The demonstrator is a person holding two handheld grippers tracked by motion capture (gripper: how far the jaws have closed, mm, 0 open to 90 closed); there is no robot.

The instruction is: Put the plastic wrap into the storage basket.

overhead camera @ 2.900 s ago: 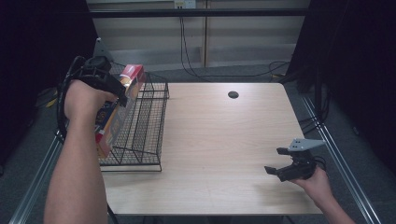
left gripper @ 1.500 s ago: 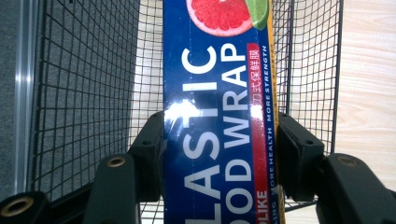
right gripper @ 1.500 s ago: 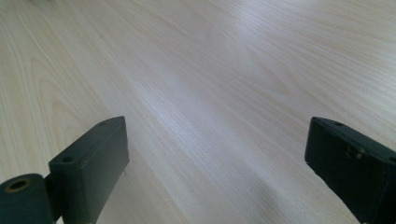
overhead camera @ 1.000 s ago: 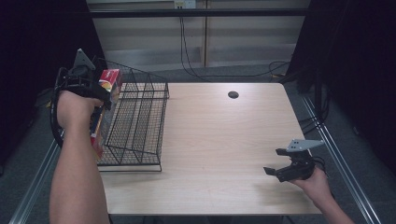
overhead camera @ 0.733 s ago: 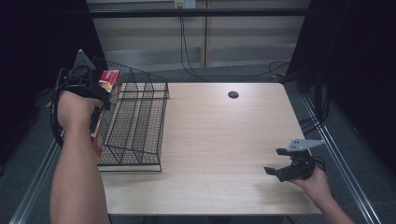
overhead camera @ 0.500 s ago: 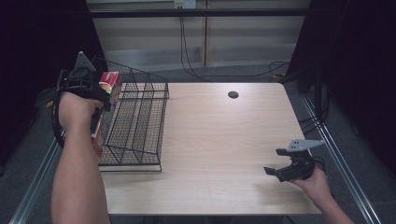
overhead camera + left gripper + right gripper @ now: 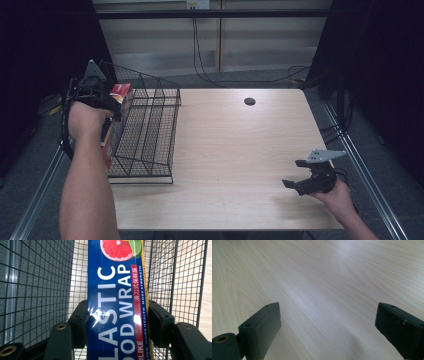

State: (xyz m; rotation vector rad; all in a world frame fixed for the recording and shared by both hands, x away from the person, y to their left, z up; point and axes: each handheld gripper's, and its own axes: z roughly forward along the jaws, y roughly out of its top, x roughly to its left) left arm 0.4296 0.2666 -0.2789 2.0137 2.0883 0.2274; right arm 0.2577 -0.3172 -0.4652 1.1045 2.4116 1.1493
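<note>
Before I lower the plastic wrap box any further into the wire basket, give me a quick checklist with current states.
1. Left gripper clamped on the plastic wrap box: ok, pads press both long sides.
2. Box inside the wire basket: ok, mesh on both sides in the left gripper view.
3. Box end touching the basket floor: cannot tell.
4. Basket standing flat on the table: ok.
5. Right gripper out of the way: ok, open near the table's right edge, holding nothing.
</note>
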